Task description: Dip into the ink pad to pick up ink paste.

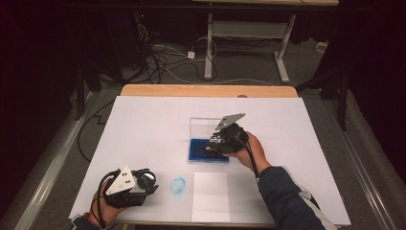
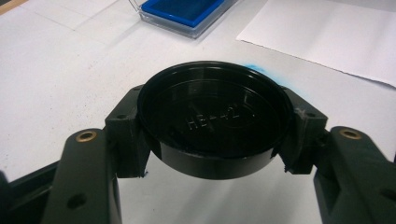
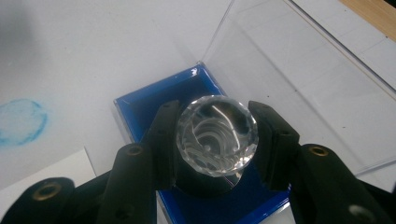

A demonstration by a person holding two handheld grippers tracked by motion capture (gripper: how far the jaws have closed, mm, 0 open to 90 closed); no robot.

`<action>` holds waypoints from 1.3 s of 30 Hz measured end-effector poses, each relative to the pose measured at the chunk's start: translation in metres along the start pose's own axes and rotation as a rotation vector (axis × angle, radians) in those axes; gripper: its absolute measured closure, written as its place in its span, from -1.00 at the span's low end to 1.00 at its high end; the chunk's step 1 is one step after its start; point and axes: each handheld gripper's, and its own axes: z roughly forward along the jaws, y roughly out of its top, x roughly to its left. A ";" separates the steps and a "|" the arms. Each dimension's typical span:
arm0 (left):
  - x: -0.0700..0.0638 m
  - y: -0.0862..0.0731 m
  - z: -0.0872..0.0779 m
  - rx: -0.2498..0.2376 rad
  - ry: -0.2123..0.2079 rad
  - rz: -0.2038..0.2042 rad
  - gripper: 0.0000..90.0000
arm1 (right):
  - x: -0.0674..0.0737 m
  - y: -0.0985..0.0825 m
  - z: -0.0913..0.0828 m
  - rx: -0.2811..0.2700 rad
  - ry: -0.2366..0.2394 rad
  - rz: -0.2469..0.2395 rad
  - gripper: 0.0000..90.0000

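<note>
Counts, quick pass. Two grippers: left gripper (image 1: 128, 184) at lower left of the high view, right gripper (image 1: 221, 143) near the centre. One black round cap (image 2: 211, 123), mid-frame in the left gripper view. One clear faceted stamp (image 3: 216, 134), centre of the right gripper view. One blue ink pad (image 1: 200, 152) with one clear hinged lid (image 1: 206, 127). One loose paper sheet (image 1: 210, 196), bottom centre. One round blue ink mark (image 1: 178, 186) beside it. One table (image 1: 143, 120).

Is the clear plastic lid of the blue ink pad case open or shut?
Open: the clear plastic lid stands upright behind the blue ink pad.
</note>
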 end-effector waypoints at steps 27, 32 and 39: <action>-0.001 0.001 0.000 0.003 -0.009 0.008 -0.20 | -0.001 -0.003 0.011 0.020 0.001 0.020 0.27; -0.001 0.001 0.001 0.004 -0.013 0.012 -0.20 | 0.001 -0.003 0.012 0.017 -0.006 0.022 0.27; -0.002 0.001 0.002 0.010 -0.017 0.018 -0.20 | 0.001 -0.005 0.012 0.009 -0.002 0.039 0.27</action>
